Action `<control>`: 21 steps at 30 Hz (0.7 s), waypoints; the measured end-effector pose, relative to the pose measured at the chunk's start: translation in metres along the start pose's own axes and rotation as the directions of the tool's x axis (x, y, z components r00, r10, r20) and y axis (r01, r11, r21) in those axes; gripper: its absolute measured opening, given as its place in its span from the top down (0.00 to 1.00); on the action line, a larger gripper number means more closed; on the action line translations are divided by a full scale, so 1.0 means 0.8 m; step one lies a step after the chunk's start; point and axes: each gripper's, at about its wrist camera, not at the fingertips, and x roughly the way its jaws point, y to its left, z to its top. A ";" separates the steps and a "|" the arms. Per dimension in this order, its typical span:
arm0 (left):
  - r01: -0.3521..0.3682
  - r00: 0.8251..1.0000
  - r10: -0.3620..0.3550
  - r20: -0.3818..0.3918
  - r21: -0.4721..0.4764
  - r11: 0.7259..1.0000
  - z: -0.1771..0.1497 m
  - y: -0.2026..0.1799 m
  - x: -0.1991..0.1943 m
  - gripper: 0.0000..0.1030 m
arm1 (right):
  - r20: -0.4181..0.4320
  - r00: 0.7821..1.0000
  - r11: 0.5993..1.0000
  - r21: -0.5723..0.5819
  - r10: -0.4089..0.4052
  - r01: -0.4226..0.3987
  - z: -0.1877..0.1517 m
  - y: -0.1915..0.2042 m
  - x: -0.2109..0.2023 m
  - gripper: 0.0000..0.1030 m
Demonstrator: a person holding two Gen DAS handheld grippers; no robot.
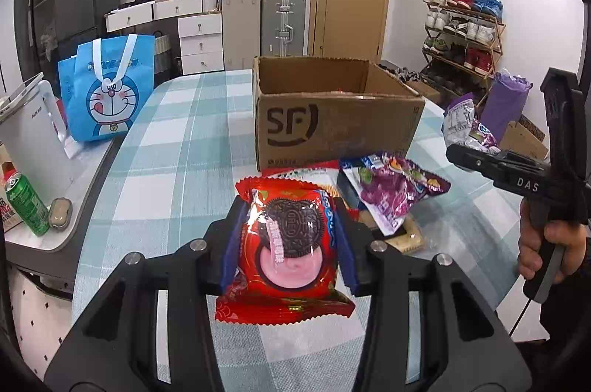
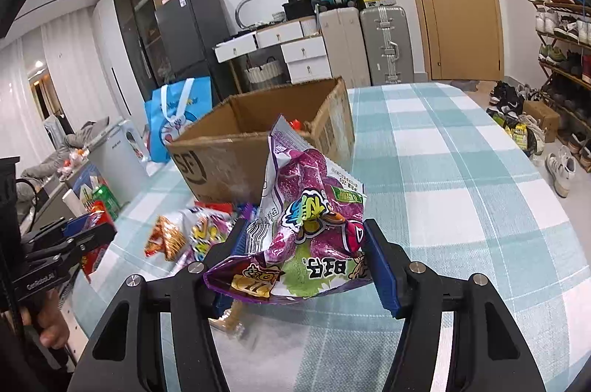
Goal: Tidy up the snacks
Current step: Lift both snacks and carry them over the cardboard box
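My left gripper (image 1: pixel 290 226) is shut on a red Oreo packet (image 1: pixel 286 244), held above the checked tablecloth (image 1: pixel 177 148). My right gripper (image 2: pixel 301 244) is shut on a crumpled purple snack bag (image 2: pixel 310 218), also lifted off the table. That same bag (image 1: pixel 467 126) and gripper show at the right of the left wrist view. An open cardboard box (image 1: pixel 332 111) marked SF stands just beyond both; it is seen as the cardboard box (image 2: pixel 258 141) in the right wrist view. Between the grippers and the box lies a pile of snack packets (image 1: pixel 391 196), with more packets (image 2: pixel 184 237) at the left.
A blue cartoon tote bag (image 1: pixel 107 89) stands at the table's left. A green can (image 1: pixel 26 203) and a white appliance (image 1: pixel 33 133) sit on a side counter. A person's hand (image 1: pixel 543 244) grips the right tool. Suitcases, drawers and a shoe rack (image 1: pixel 465 30) line the room behind.
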 end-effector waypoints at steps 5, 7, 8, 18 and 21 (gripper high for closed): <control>-0.012 0.999 0.011 0.030 0.011 1.000 0.026 -0.008 0.002 0.60 | 0.029 0.999 1.000 -0.017 0.019 -0.019 0.012 0.008 -0.012 0.40; -0.018 0.999 0.017 0.045 0.020 1.000 0.038 -0.014 0.005 0.60 | 0.038 0.999 0.999 -0.024 0.032 -0.032 0.018 0.012 -0.017 0.40; -0.021 0.999 0.020 0.050 0.022 1.000 0.044 -0.016 0.007 0.60 | 0.043 0.998 0.999 -0.029 0.035 -0.034 0.020 0.014 -0.019 0.40; -0.064 0.993 0.059 0.100 0.042 0.997 0.092 -0.045 0.018 0.60 | 0.068 0.995 0.994 -0.080 0.077 -0.072 0.051 0.035 -0.031 0.40; -0.063 0.993 0.059 0.102 0.037 0.997 0.105 -0.048 0.025 0.60 | 0.073 0.994 0.993 -0.091 0.082 -0.075 0.060 0.041 -0.030 0.40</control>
